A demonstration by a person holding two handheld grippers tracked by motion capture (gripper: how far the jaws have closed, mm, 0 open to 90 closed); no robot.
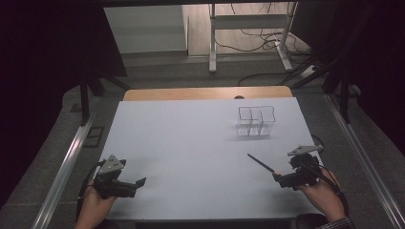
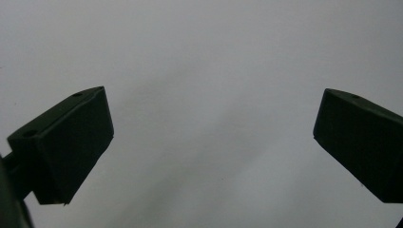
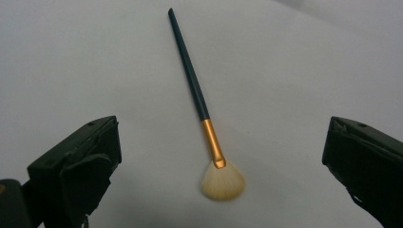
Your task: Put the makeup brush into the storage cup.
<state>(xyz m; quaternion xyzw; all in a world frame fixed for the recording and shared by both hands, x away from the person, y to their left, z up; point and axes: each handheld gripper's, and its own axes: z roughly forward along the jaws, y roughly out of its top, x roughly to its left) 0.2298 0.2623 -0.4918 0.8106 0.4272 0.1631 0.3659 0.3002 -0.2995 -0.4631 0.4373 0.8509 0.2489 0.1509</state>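
Fan-shaped makeup brush with a dark slender handle, gold ferrule and pale bristles (image 3: 205, 114) lies flat on the white table sheet (image 1: 191, 143), below and slightly right of the clear wire-edged divided organiser (image 1: 256, 121). Its long axis runs diagonally: the handle tip points up-left, away from the person, and the bristle fan sits just in front of the right gripper (image 1: 282, 180), whose jaws stand spread wide on either side of it, not touching. Bare sheet lies open all around the brush. Far left of the organiser, near the sheet's front edge, the left gripper (image 1: 138, 183) rests with jaws spread, holding nothing.
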